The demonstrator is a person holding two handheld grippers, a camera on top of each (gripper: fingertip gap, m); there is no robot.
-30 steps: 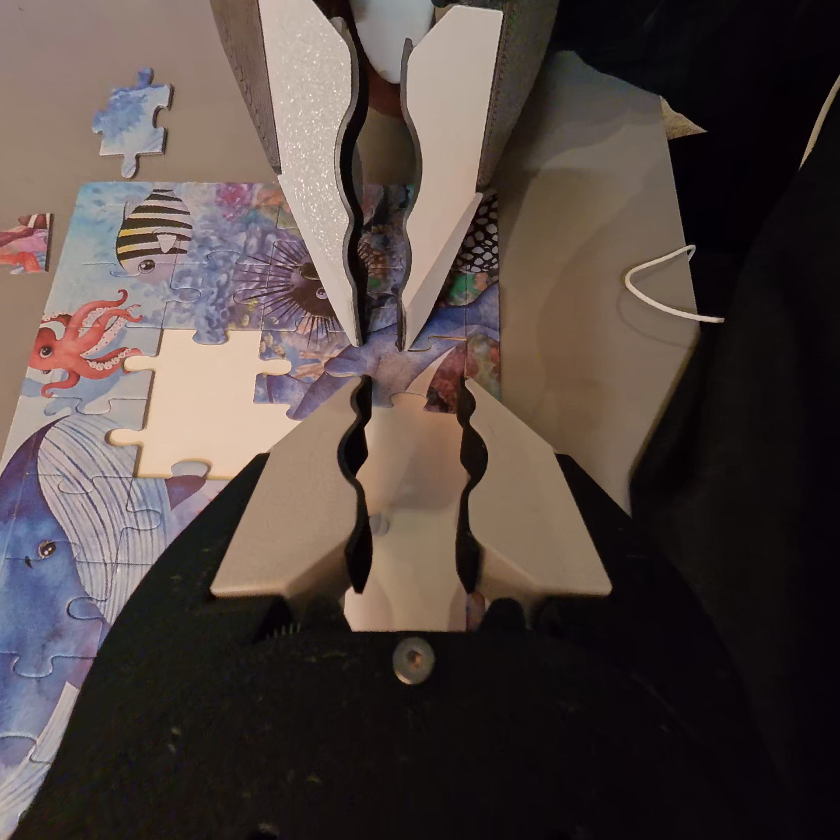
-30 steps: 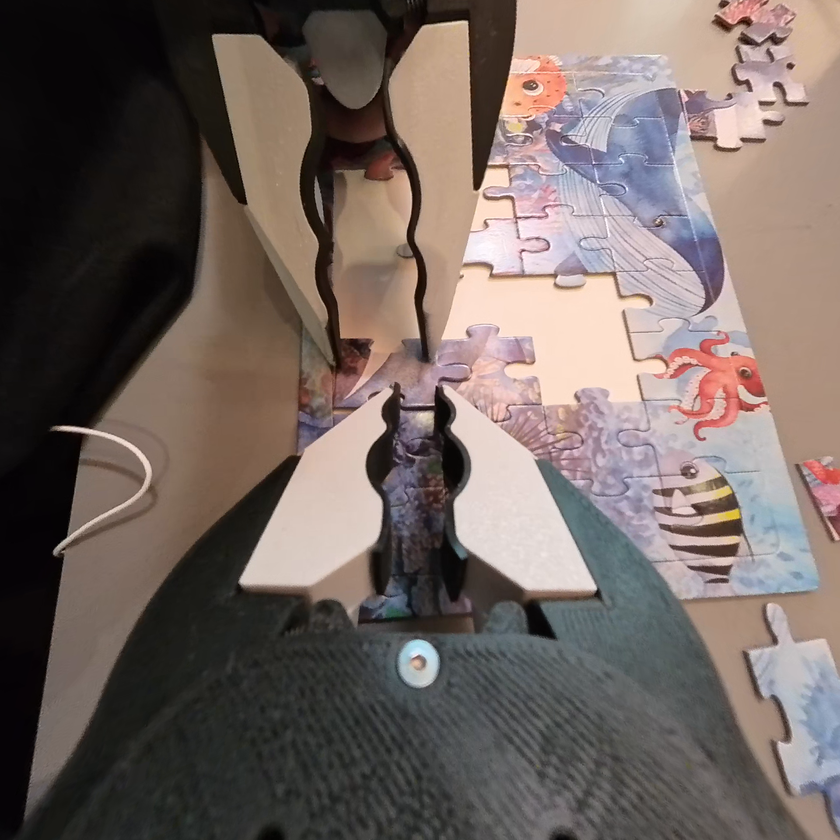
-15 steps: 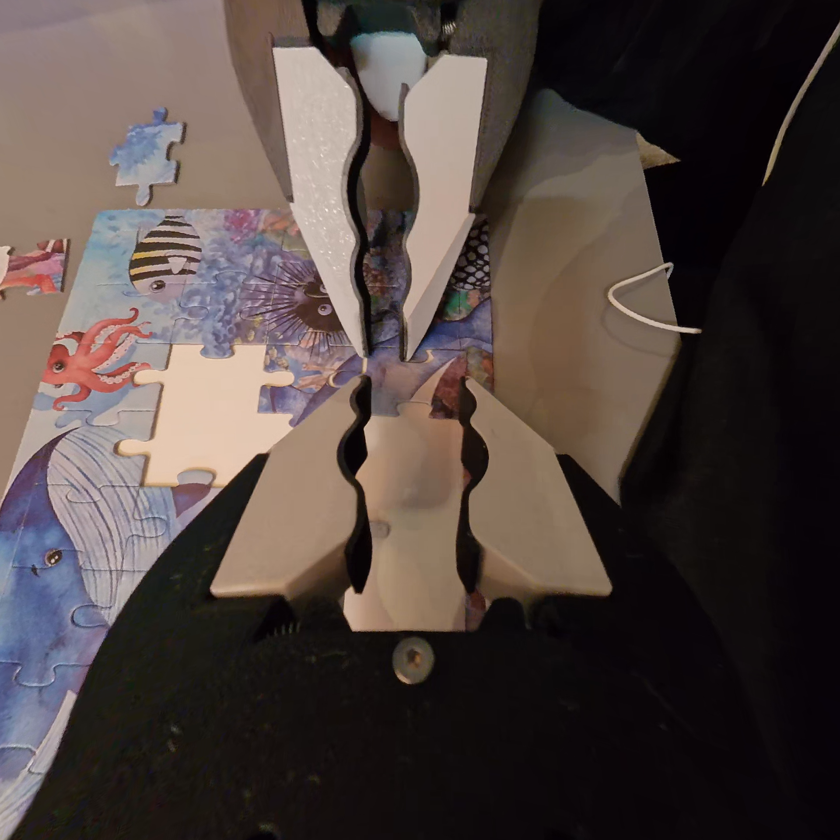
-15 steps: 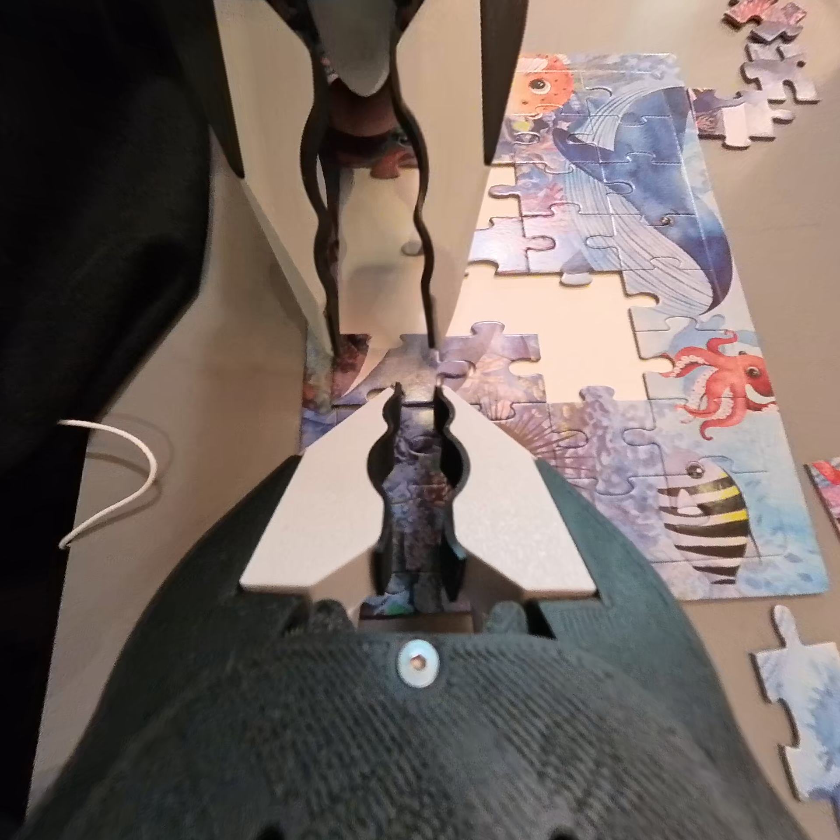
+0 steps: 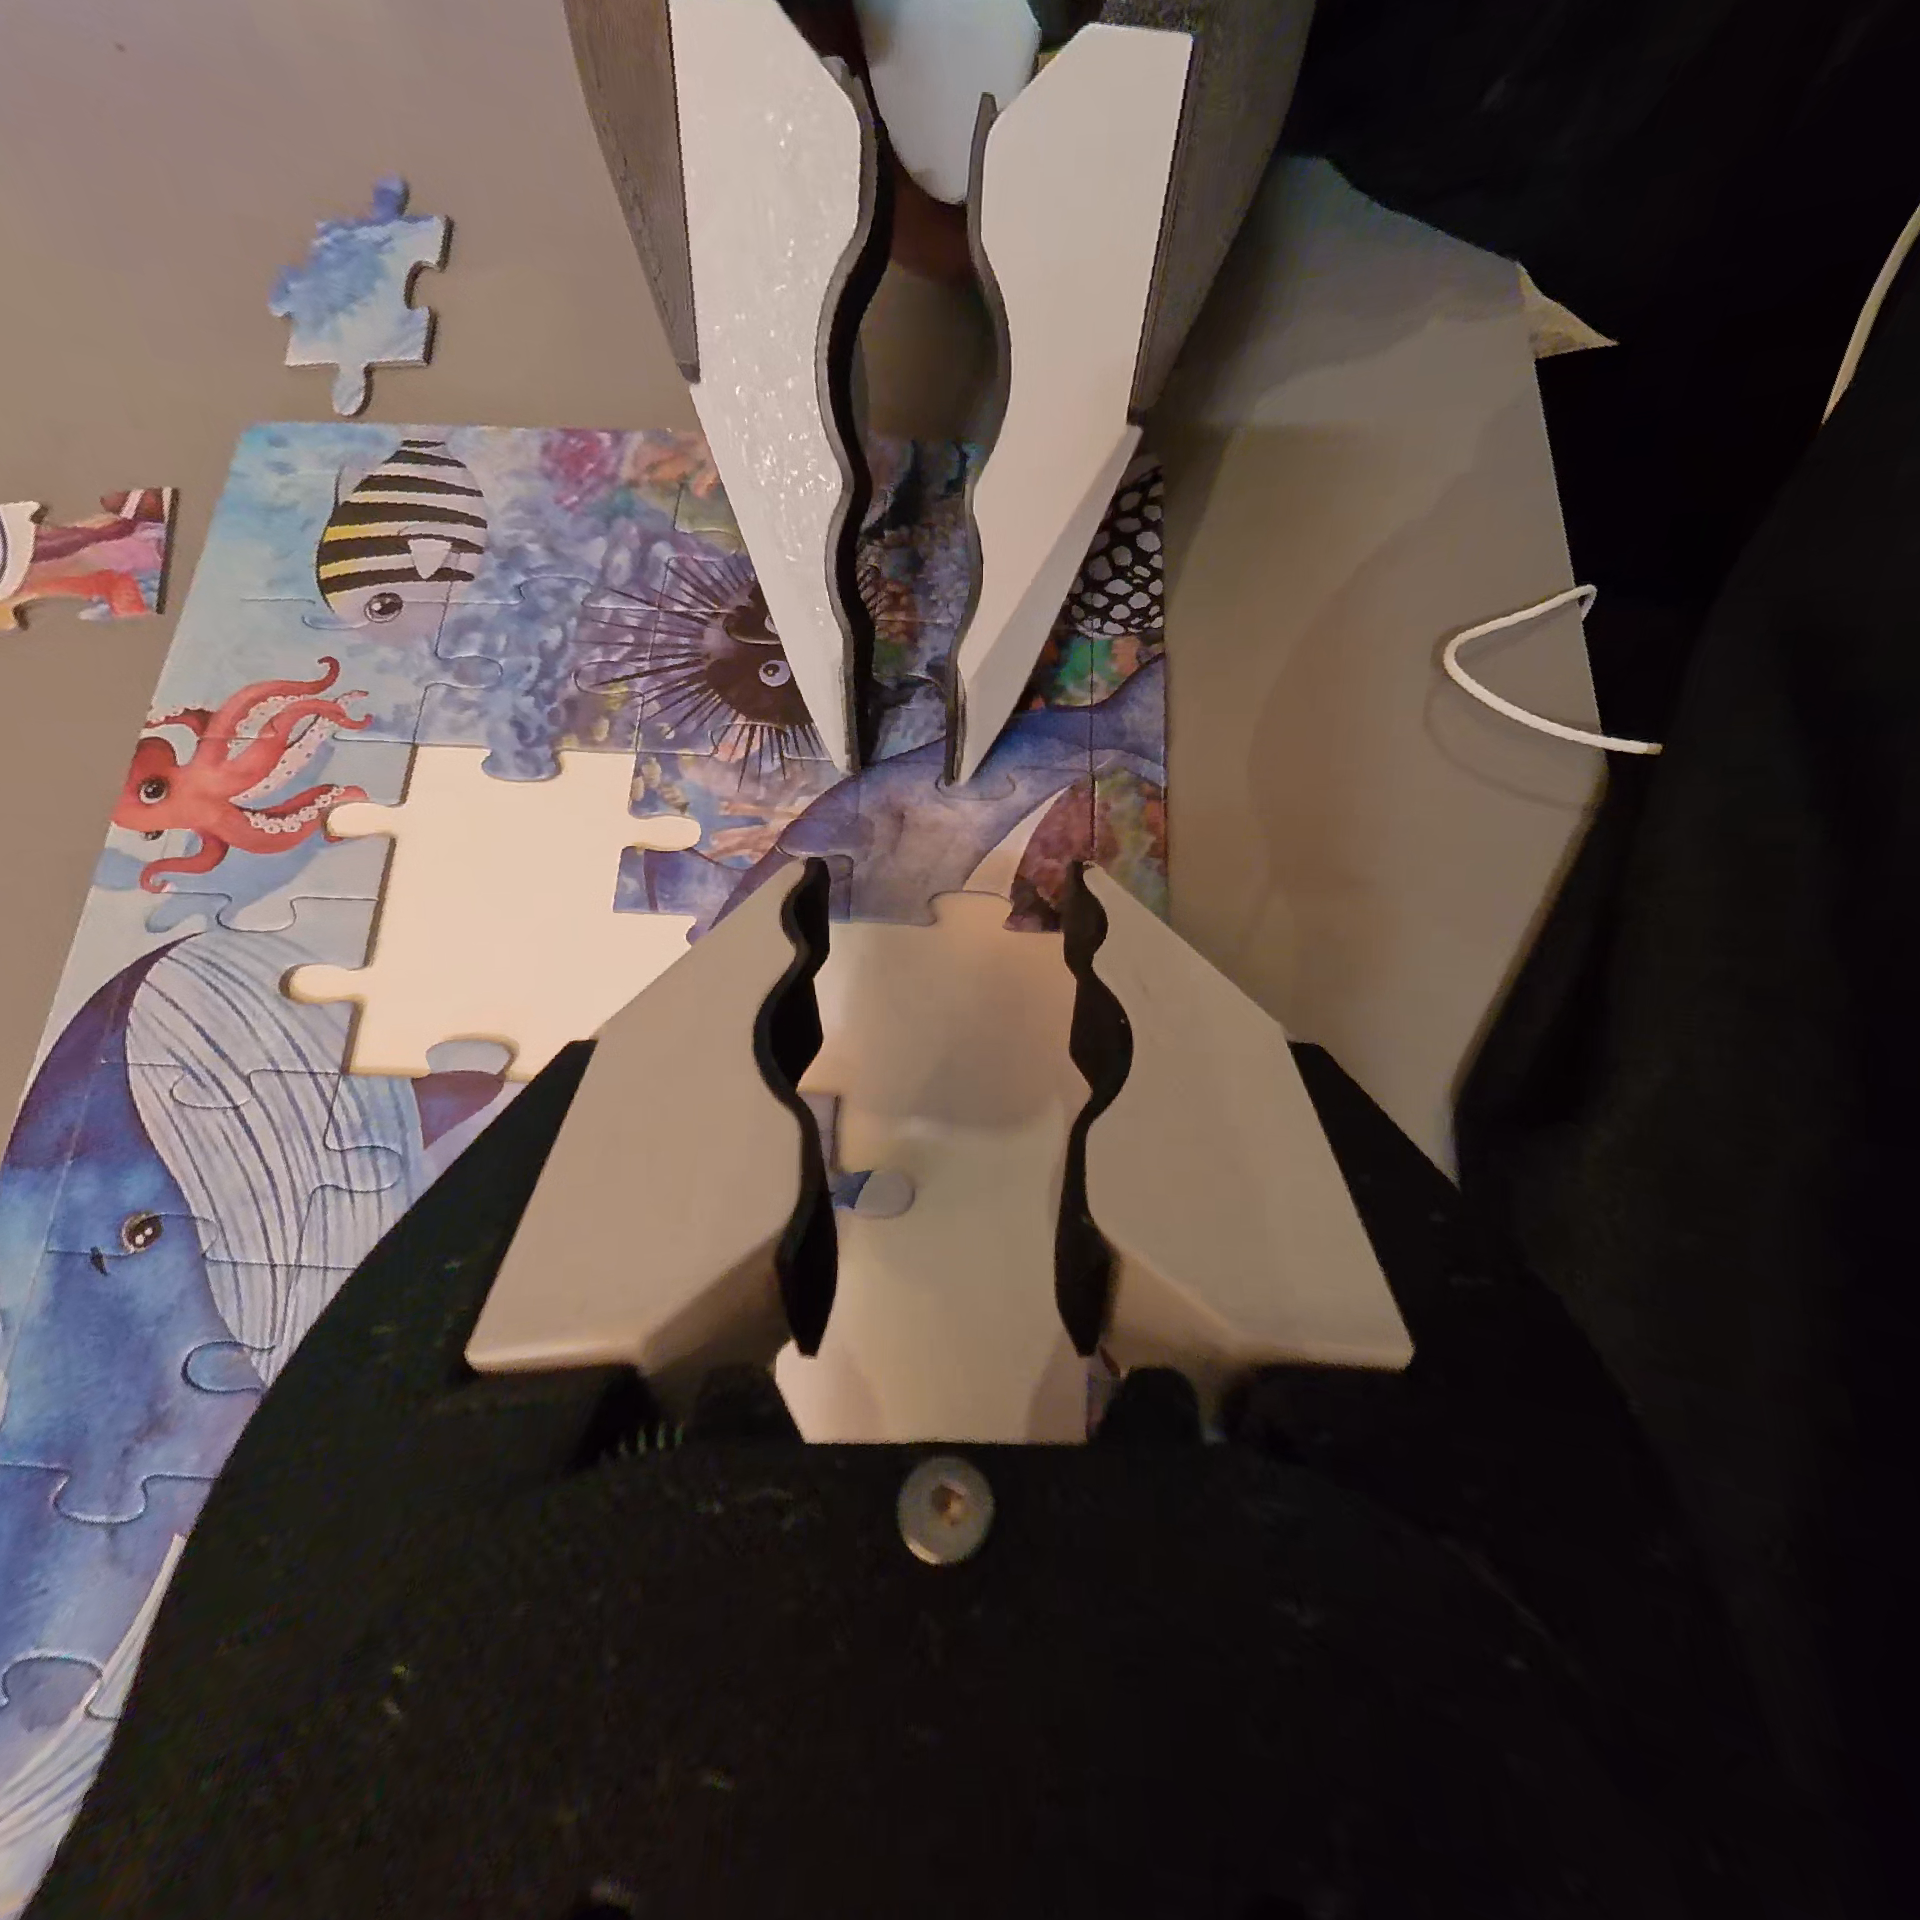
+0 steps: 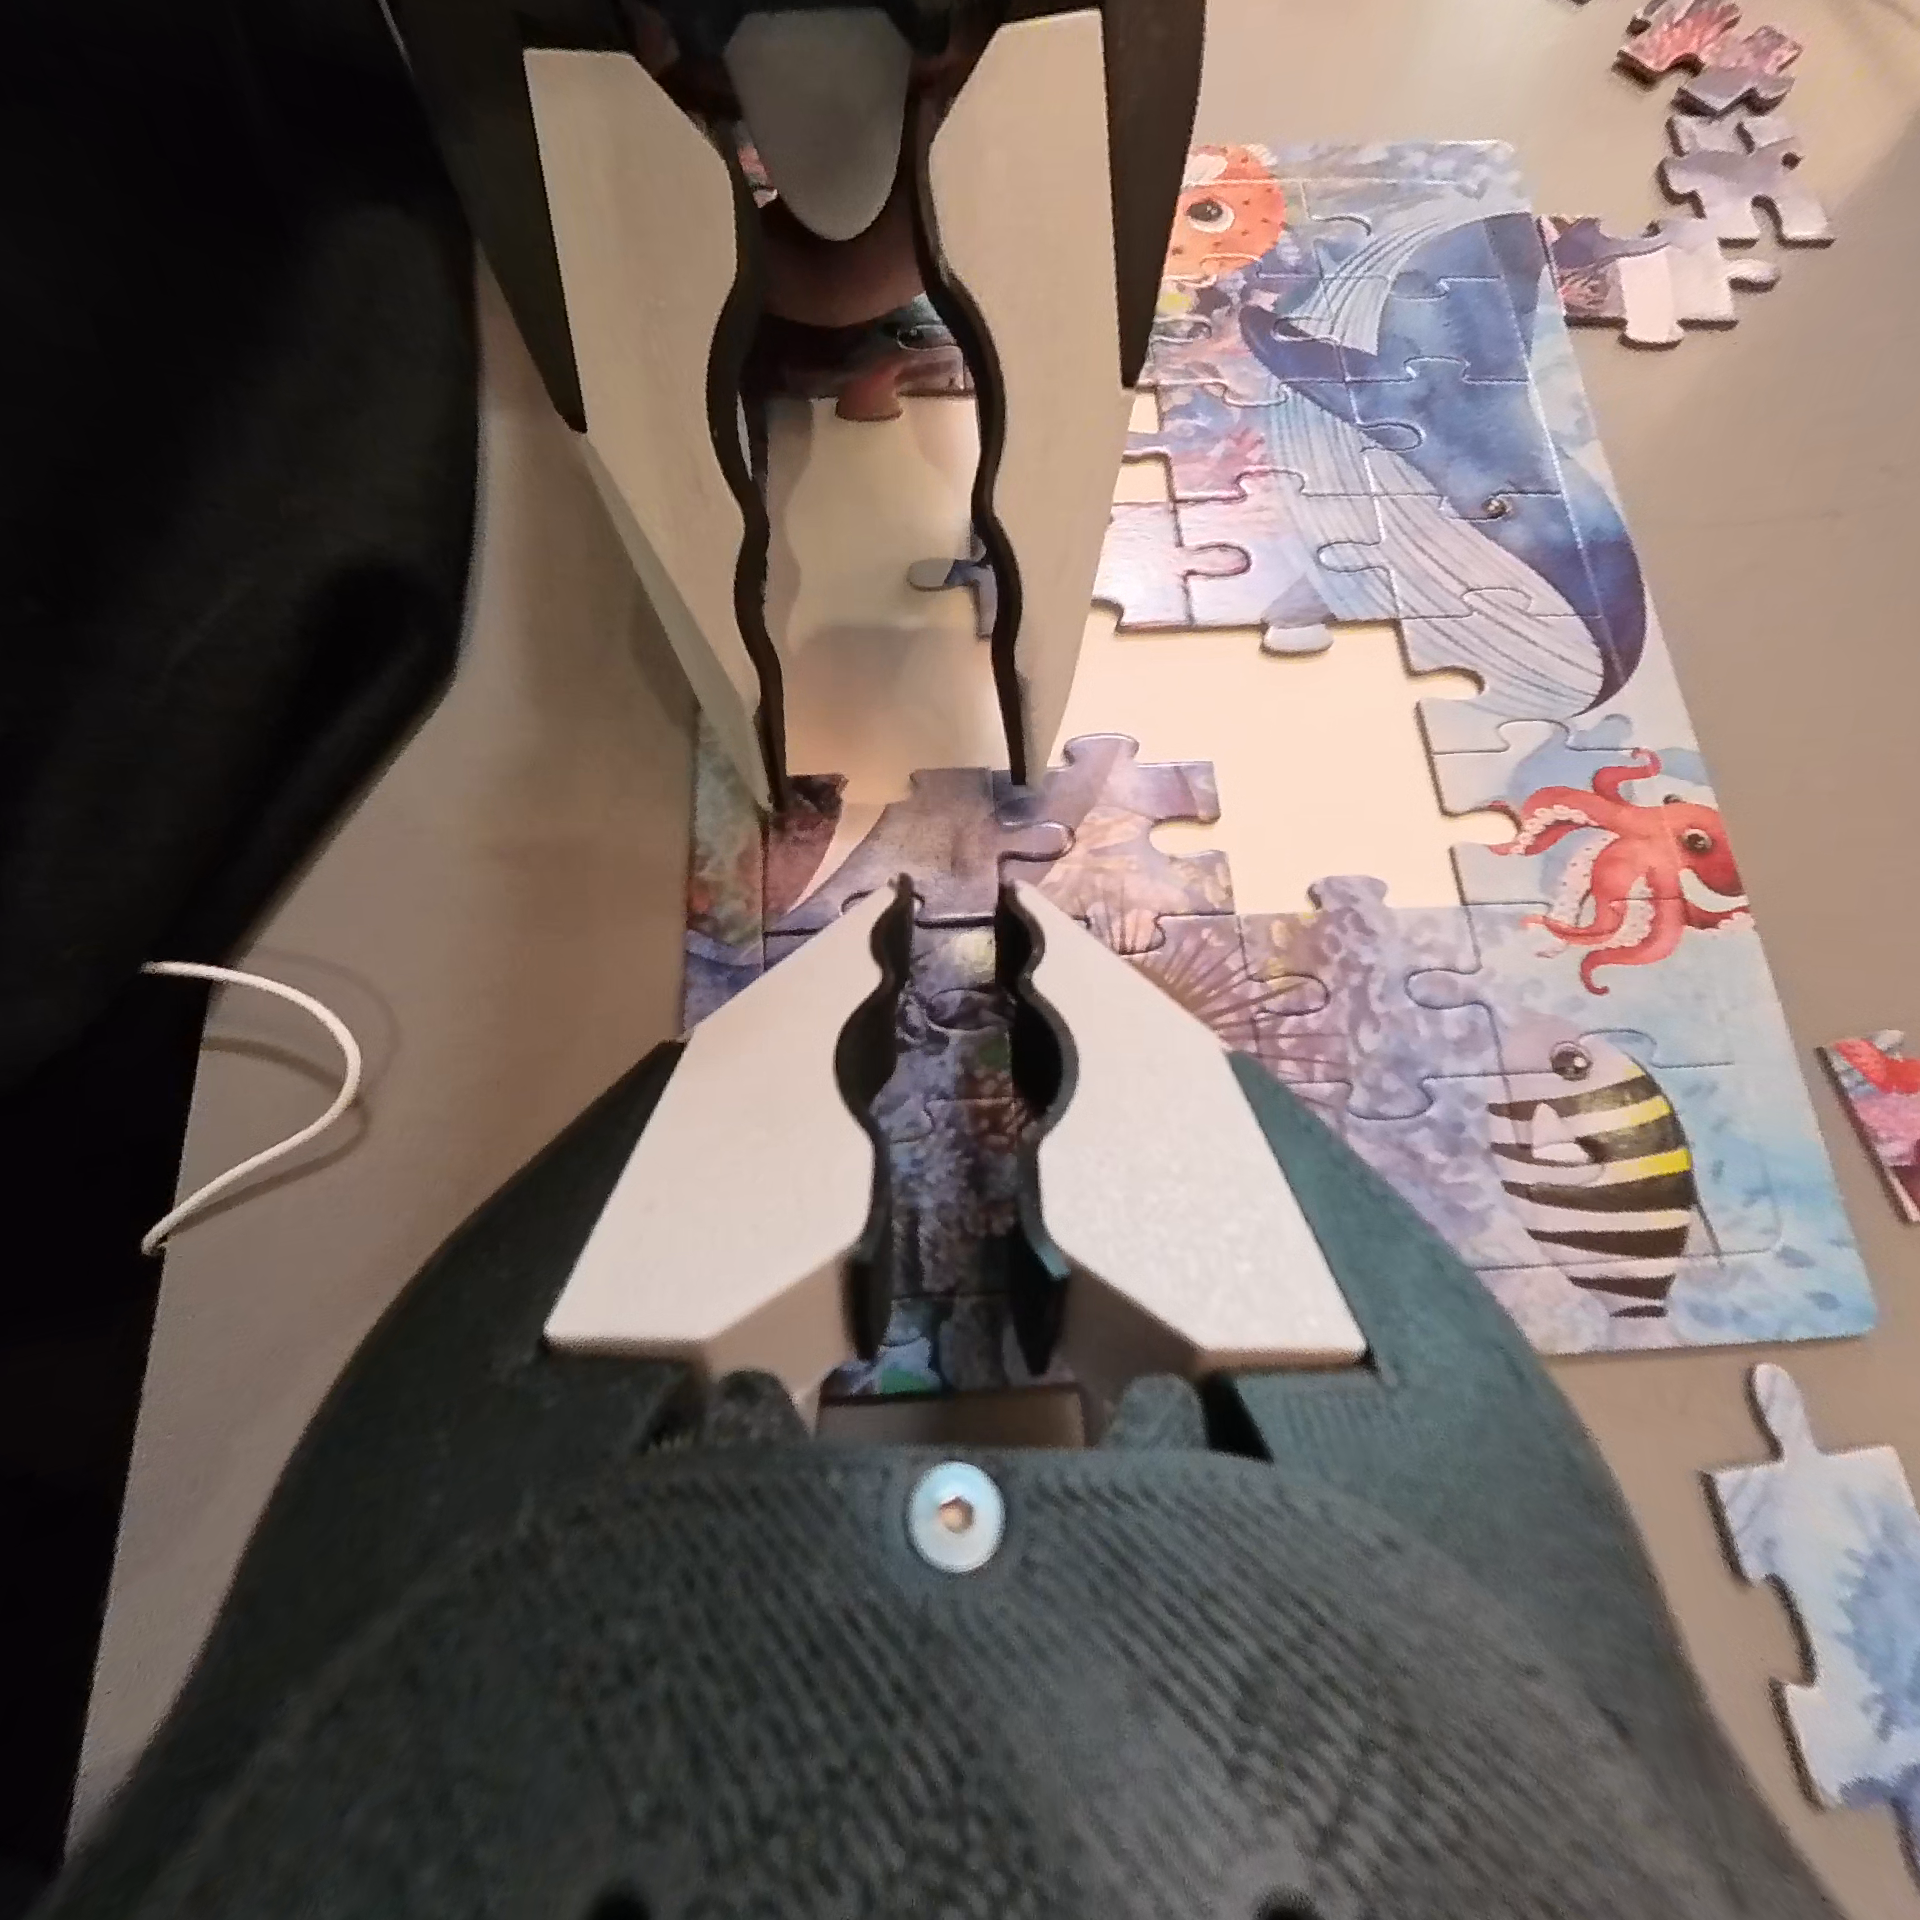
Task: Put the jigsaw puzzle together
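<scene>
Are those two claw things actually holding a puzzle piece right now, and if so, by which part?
No, neither holds anything. The left gripper and right gripper both stand open, tips down on the assembled puzzle near its edge, nothing between their fingers.

Desk [image 5: 156, 208]: plain grey-beige top, matte, unevenly lit on my feeds. A thin white cord [image 5: 1517, 675] lies in a loop at the desk's edge, one end running off into the dark. Dark black fabric [image 5: 1714, 935] fills the space past that edge; I cannot tell what it is. In the right wrist view the cord [image 6: 301, 1081] curves beside the fabric [image 6: 208, 520].
</scene>
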